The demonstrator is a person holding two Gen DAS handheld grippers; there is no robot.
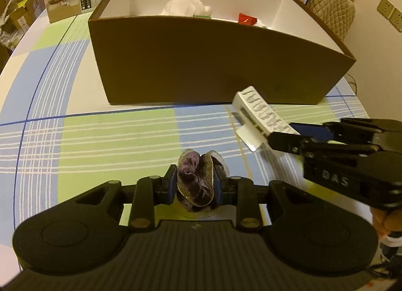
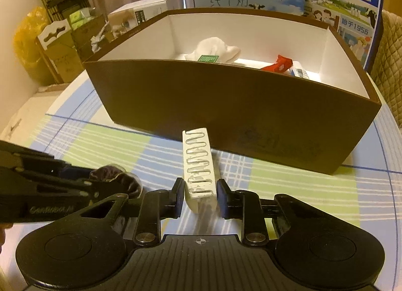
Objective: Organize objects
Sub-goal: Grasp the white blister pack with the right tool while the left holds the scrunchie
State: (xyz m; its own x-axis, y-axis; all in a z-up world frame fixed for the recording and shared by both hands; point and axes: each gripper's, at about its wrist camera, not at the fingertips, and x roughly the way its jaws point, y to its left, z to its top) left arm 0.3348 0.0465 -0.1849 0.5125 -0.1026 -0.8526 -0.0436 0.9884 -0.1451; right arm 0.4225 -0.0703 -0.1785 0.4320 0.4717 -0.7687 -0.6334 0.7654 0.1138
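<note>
**Both grippers loaded in front of the box**

Nearest us, our left gripper (image 1: 193, 185) is clamped on a crumpled purple pouch (image 1: 194, 183). Our right gripper (image 2: 200, 194) squeezes a white rectangular block (image 2: 199, 167) over the checked bench (image 1: 100, 140). Beyond stands the brown box (image 2: 226, 105), holding a white cloth (image 2: 216, 48) and a red item (image 2: 279, 63).

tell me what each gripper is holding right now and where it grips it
The left gripper pinches a purple velvet scrunchie across its bunched middle. The right gripper clamps a white rectangular box by its long sides, near the end closest to the camera.
</note>
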